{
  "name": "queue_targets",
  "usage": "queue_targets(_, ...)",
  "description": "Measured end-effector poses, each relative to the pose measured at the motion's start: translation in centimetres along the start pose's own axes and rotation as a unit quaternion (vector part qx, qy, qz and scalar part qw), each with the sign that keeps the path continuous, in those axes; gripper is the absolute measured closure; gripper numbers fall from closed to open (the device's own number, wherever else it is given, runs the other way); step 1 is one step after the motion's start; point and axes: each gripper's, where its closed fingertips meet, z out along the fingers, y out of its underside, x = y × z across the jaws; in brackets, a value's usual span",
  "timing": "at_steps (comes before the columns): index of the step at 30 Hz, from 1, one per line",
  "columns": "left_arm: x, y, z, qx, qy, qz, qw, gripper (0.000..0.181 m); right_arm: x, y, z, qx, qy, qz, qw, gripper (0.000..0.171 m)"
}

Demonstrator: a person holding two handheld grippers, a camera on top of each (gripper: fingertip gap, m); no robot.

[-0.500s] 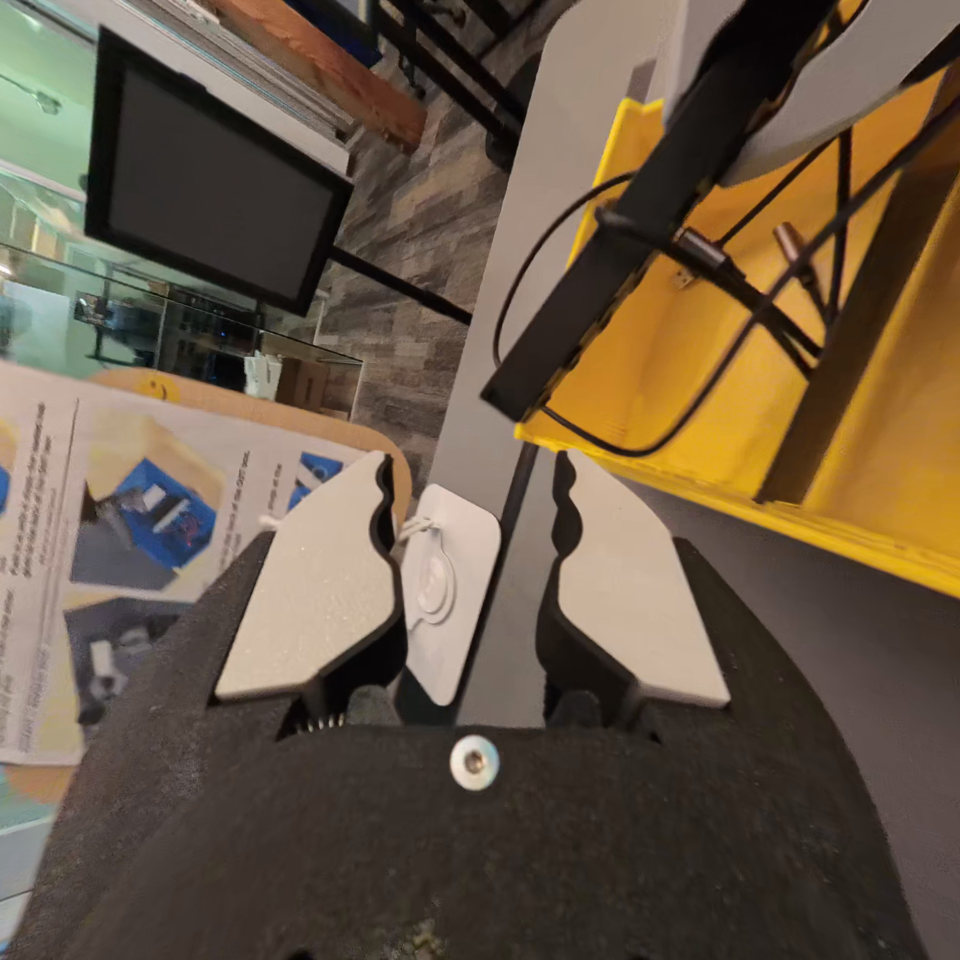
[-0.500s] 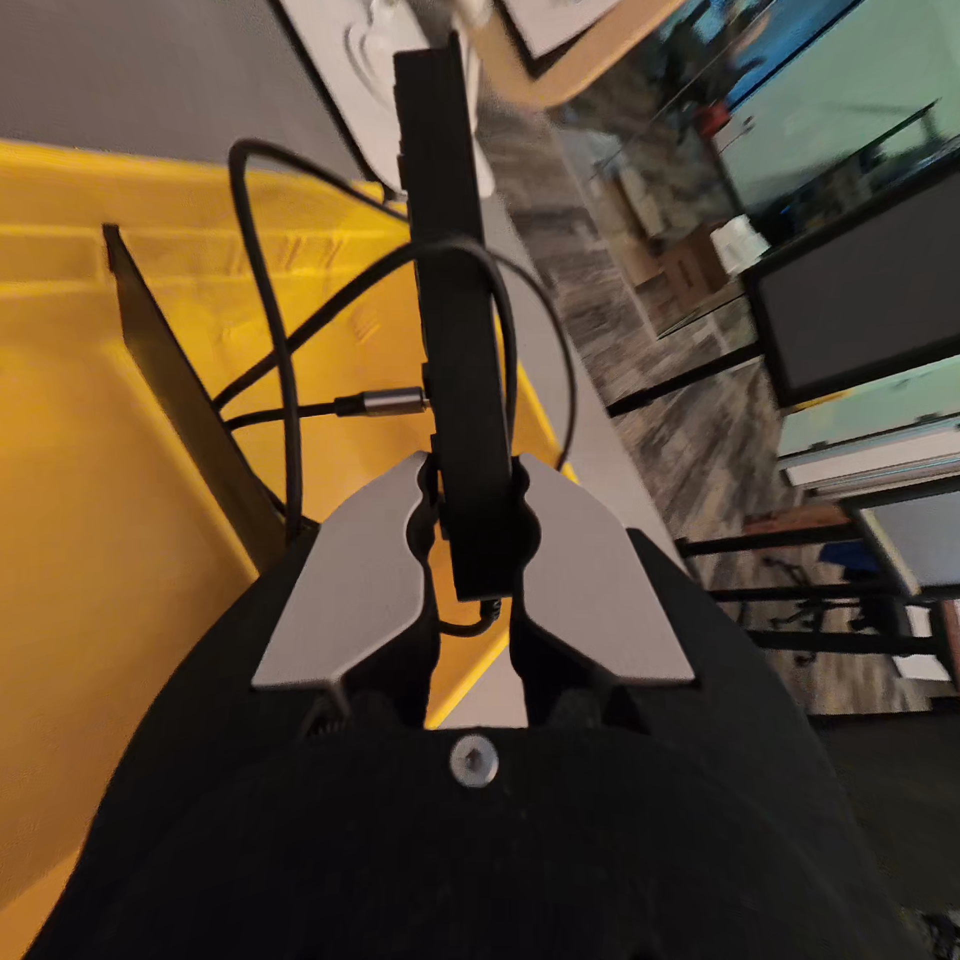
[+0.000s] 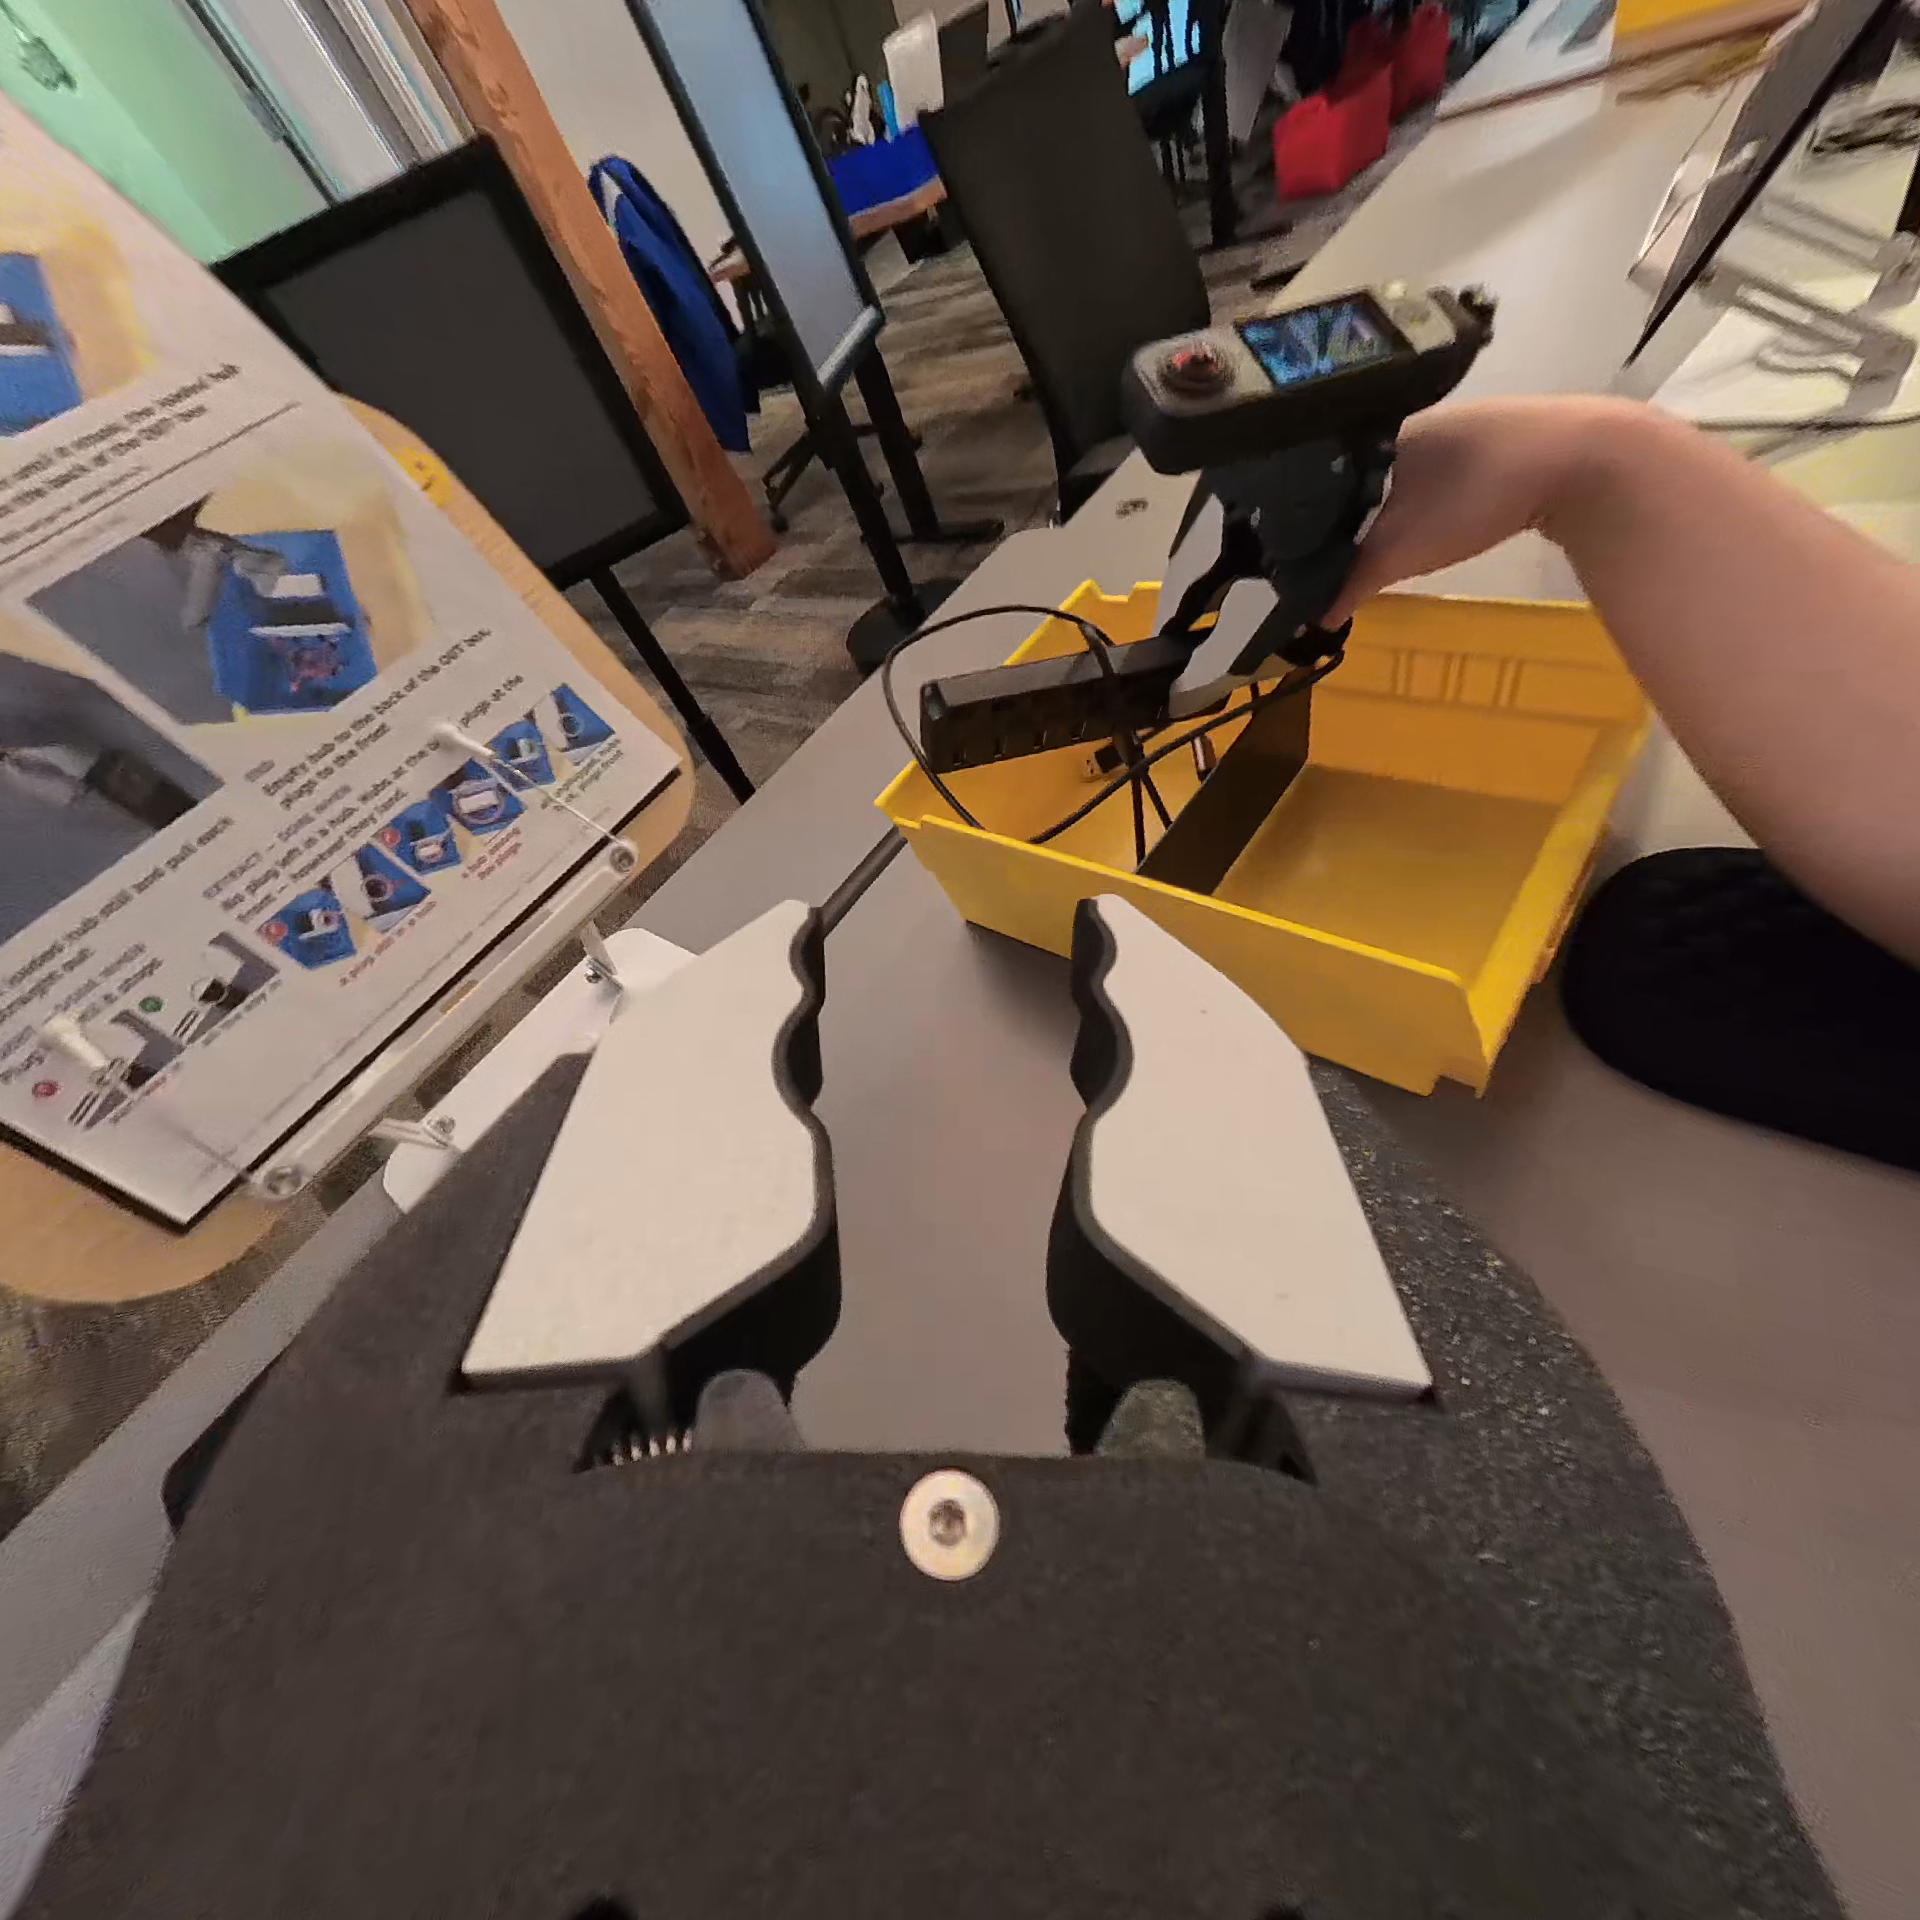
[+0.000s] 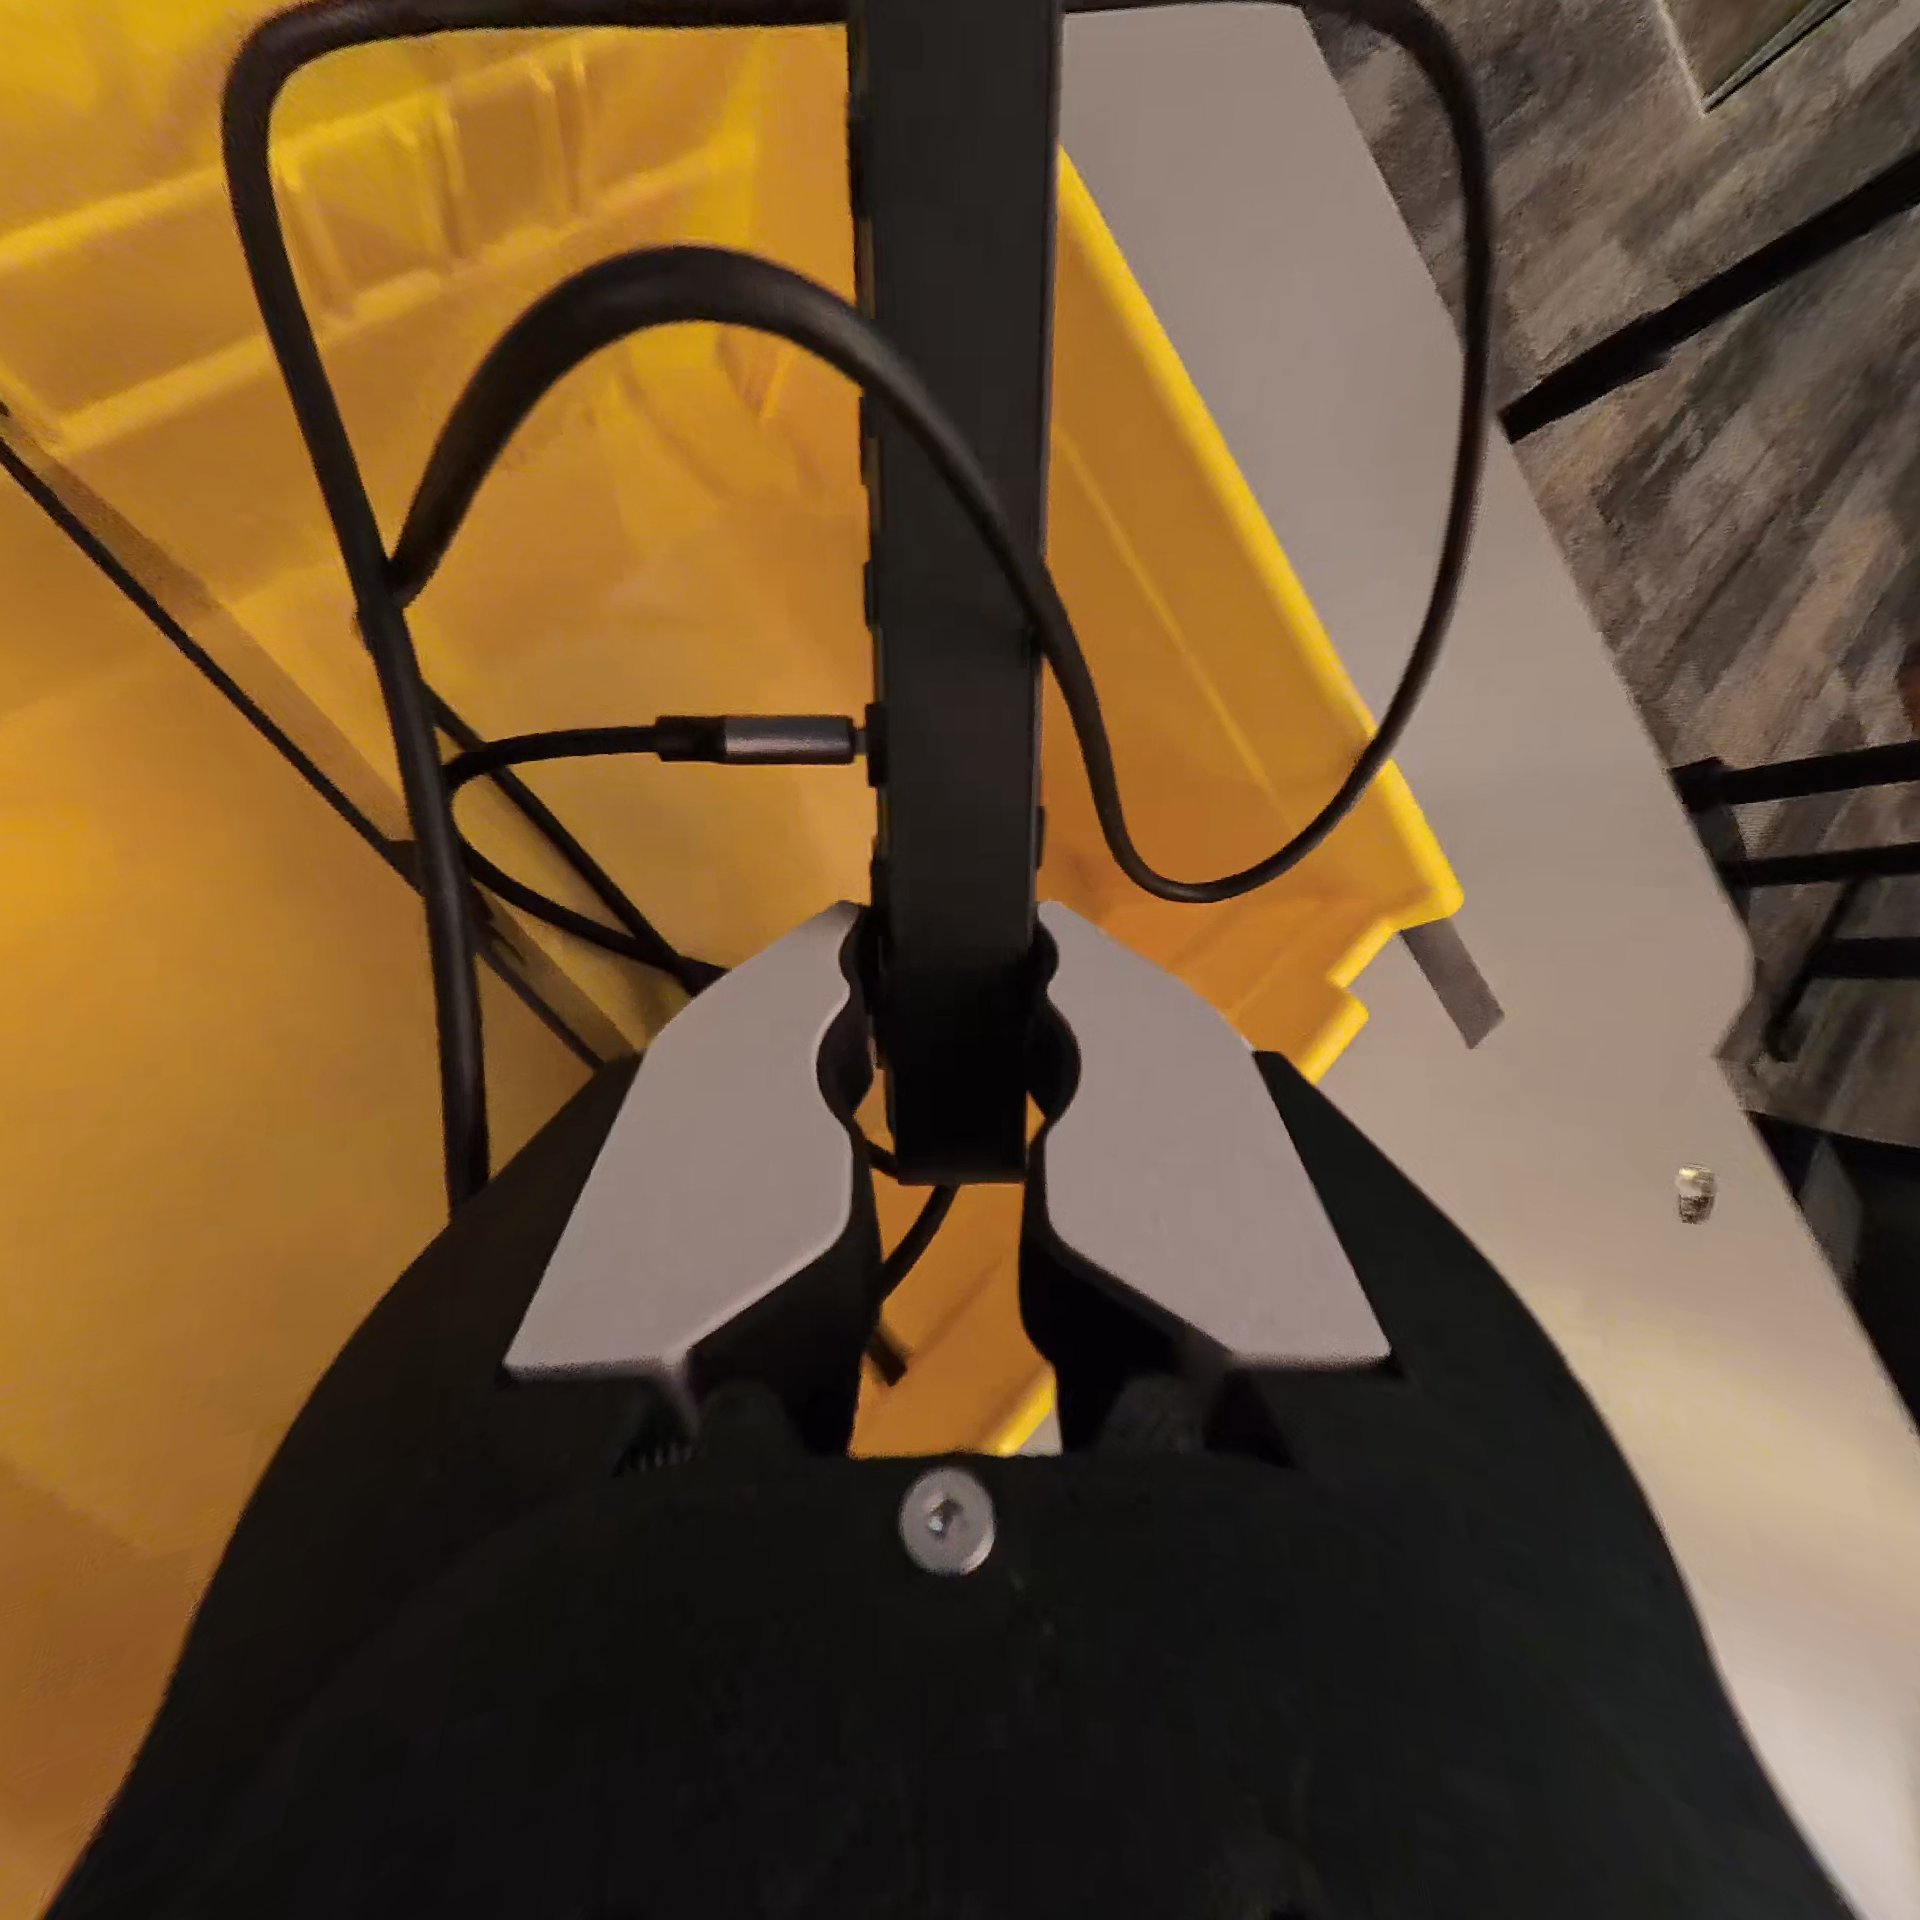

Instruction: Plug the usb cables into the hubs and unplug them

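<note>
My right gripper (image 4: 948, 920) is shut on one end of a long black USB hub (image 4: 951, 520) and holds it in the air over the yellow bin (image 4: 1226, 665). A grey-tipped USB plug (image 4: 784, 740) sits in a port on the hub's left side, and black cables (image 4: 644, 281) loop around it. In the left wrist view the hub (image 3: 1049, 707) hangs from the right gripper (image 3: 1210, 660) above the bin's (image 3: 1299, 966) far left corner, with a loose plug (image 3: 1103, 766) dangling below. My left gripper (image 3: 940, 920) is open and empty, low over the dark table, short of the bin.
A black divider (image 3: 1236, 790) splits the bin. An instruction board (image 3: 270, 831) on a white stand is at the left. A person's arm (image 3: 1714, 582) holds the right gripper. A dark round pad (image 3: 1745, 997) lies right of the bin. The table edge (image 4: 1621, 935) runs on the right. The left gripper's tips are roughly 35 cm from the right gripper's.
My left gripper has pulled back and turned, so the bin and hub now lie farther ahead. My right gripper keeps its hold on the hub, which has shifted a little over the bin.
</note>
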Motion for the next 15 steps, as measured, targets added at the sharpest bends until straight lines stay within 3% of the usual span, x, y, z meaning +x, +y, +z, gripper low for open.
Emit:
queue_targets(4, -2.3, -0.5, -3.0, 0.022, -0.024, -0.016, 0.999, 0.137, 0.8, 0.2, -1.7, 0.004, 0.032, -0.009, 0.999, 0.138)
queue_targets(9, -4.2, -0.8, -6.2, 0.036, -0.048, -0.024, 0.998, 0.137, 1.6, -1.8, -7.4, 0.082, 0.067, 0.024, 0.994, 0.134)
queue_targets(12, -5.3, -1.0, -8.2, 0.039, -0.074, -0.032, 0.996, 0.138, 1.1, -4.8, -10.8, 0.154, 0.076, 0.041, 0.984, 0.131)
queue_targets(15, -6.0, -1.3, -11.0, 0.047, -0.094, -0.052, 0.993, 0.138, -1.1, -10.1, -14.5, 0.277, 0.022, 0.058, 0.959, 0.129)
